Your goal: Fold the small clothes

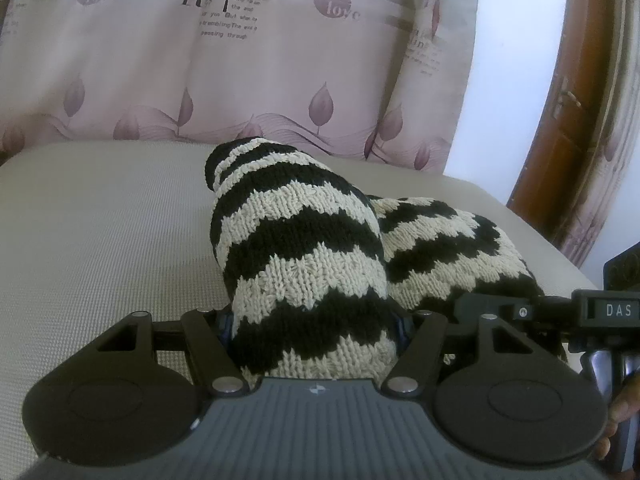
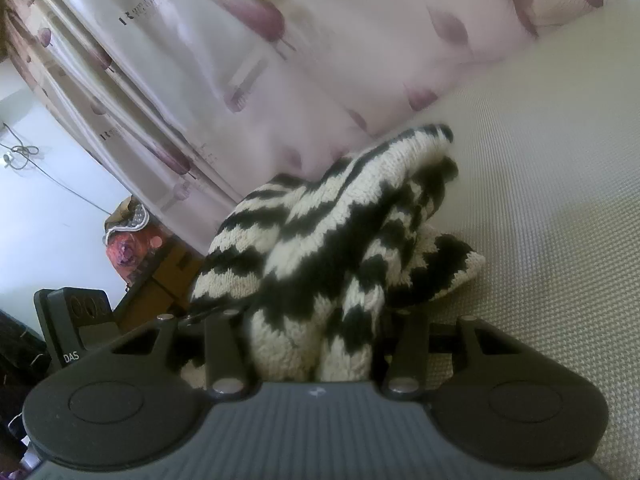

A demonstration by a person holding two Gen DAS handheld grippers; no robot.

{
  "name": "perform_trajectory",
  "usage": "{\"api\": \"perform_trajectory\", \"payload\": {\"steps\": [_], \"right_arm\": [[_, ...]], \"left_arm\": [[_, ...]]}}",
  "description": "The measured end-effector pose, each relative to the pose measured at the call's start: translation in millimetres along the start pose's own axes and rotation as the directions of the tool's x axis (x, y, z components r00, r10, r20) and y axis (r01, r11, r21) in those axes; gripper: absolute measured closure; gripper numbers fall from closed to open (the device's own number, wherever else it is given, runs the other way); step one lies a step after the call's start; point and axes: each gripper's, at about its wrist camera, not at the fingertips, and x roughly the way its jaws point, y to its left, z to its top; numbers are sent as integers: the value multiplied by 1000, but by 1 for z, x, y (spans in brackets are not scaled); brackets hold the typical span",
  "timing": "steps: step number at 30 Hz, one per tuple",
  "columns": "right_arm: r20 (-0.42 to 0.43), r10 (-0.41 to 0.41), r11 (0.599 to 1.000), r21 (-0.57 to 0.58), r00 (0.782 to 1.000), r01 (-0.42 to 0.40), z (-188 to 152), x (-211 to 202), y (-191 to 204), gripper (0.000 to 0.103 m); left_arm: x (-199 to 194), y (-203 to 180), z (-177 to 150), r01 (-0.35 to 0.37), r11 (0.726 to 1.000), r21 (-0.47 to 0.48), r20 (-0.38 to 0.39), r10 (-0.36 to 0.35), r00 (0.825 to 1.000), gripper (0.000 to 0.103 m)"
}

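Knit garment on cushion, curtain behind, bunched between both grippers' jaws

Black-and-cream zigzag knit garment; beige cushion.

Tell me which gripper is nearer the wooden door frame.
Right. In the left wrist view the right gripper grips the striped knit garment on the side toward the wooden door frame; the left gripper holds the garment's other end, farther away.

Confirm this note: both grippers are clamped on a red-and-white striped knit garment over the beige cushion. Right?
Not quite. The knit garment is black and cream, not red and white, as both wrist views show. The left gripper and right gripper are each closed on it, over the beige cushion.
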Motion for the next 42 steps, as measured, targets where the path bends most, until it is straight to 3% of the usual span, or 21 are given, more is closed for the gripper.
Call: {"api": "perform_trajectory", "payload": {"steps": [21,30,34,38,42], "right_arm": [[-25,-9,1000,15,1000,9,-3,9,-19,56],[-40,-12,1000,10,999,13,-4,10,-27,55],[-45,-21,1000,5,999,22,-6,10,-28,53],[-54,-33,999,7,998,33,-7,10,-32,49],[-58,-49,999,-20,997,48,-7,7,-31,46]], "left_arm": [[18,7,-4,-13,1000,-14,-39,13,999,34],[19,16,-7,-22,998,-52,-36,20,999,20],[18,18,-8,-61,997,-52,-30,60,998,1],[20,27,-10,-36,994,-106,-45,32,998,0],[19,27,-10,-39,995,-93,-35,36,999,0]]}}
